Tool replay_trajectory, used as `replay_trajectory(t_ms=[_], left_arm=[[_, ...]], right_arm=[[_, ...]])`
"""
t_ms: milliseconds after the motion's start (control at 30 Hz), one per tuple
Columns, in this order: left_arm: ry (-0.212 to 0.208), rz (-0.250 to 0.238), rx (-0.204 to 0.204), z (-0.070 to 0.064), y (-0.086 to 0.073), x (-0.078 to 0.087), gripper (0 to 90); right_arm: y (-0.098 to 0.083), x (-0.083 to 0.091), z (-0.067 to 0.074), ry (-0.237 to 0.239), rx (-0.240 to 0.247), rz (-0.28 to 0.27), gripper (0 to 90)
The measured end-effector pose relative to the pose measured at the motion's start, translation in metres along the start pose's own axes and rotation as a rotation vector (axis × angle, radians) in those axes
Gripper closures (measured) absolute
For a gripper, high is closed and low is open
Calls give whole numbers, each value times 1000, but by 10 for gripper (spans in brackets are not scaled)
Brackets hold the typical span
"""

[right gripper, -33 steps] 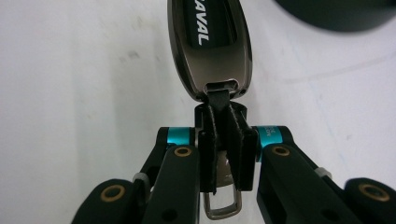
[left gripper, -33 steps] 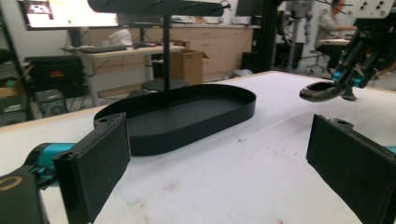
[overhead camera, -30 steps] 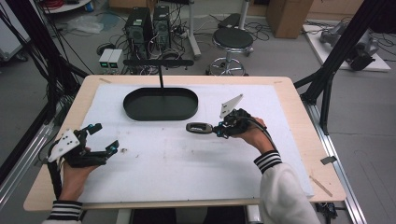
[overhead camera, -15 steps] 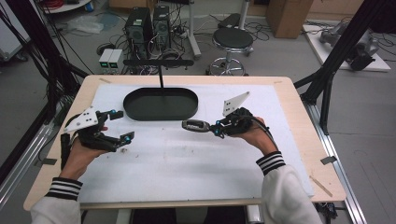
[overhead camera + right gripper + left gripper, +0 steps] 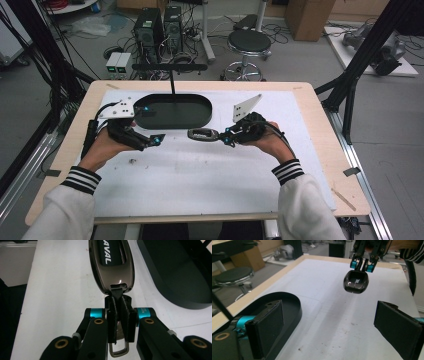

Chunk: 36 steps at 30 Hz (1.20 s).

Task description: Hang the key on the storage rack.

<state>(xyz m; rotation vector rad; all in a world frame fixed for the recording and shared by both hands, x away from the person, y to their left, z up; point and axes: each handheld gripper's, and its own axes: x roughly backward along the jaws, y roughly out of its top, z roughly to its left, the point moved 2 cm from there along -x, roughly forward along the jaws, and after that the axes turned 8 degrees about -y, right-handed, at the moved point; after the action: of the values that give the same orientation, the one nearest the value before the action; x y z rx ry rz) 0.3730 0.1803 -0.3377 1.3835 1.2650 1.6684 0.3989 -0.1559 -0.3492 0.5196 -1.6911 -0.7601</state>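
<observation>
A dark glossy key fob (image 5: 202, 134) with white lettering hangs level above the white mat, left of my right gripper (image 5: 223, 136). That gripper (image 5: 119, 317) is shut on the short black strap (image 5: 117, 293) at the fob's (image 5: 112, 265) end. My left gripper (image 5: 153, 125) hovers at the near left rim of the black oval tray (image 5: 175, 111). Its jaws have just been closing a little and still stand wide, with nothing between them. The left gripper view (image 5: 332, 322) looks along them at the fob (image 5: 356, 282) hanging from the right gripper (image 5: 362, 265).
A thin black post with a crossbar (image 5: 170, 67) rises behind the tray. The wooden table edge (image 5: 320, 125) frames the white mat (image 5: 200, 175). A stool (image 5: 249, 42) and computer towers (image 5: 160, 25) stand on the floor beyond the table.
My left hand has risen and moved right, from the table's left edge to the tray's rim. My right hand has lifted slightly with the key fob still in it.
</observation>
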Motion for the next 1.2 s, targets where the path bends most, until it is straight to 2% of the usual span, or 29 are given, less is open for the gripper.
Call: replay_trajectory(t_ms=[100,167,267,300,467,533,767,900,1033,1133,1200], left_arm=[[-23,35,-4,-1,4,-6,96],[-55,93,-12,-1,11,-13,96],[-79,113,-21,-1,15,-17,95],[-94,134,-33,-3,19,-22,94],[-126,143,-60,-6,27,-33,82],[-150,153,-77,-9,32,-39,81],[-182,219,-99,-11,36,-54,82],[-197,238,-104,-12,38,-60,81],[-220,266,-102,-14,37,-71,82],[-222,291,-104,-15,36,-76,82],[-225,307,-96,-15,35,-79,86]], right_arm=[[4,0,2,4,9,-1,847],[6,-1,3,4,17,-3,847],[8,-2,4,1,24,5,847],[8,-2,5,4,24,5,847],[8,-5,5,5,19,15,847],[9,-5,6,10,12,22,847],[13,-7,7,16,21,29,847],[18,-7,9,18,34,39,847],[23,-8,10,22,46,43,847],[27,-8,12,20,54,53,847],[28,-8,12,19,43,52,847]])
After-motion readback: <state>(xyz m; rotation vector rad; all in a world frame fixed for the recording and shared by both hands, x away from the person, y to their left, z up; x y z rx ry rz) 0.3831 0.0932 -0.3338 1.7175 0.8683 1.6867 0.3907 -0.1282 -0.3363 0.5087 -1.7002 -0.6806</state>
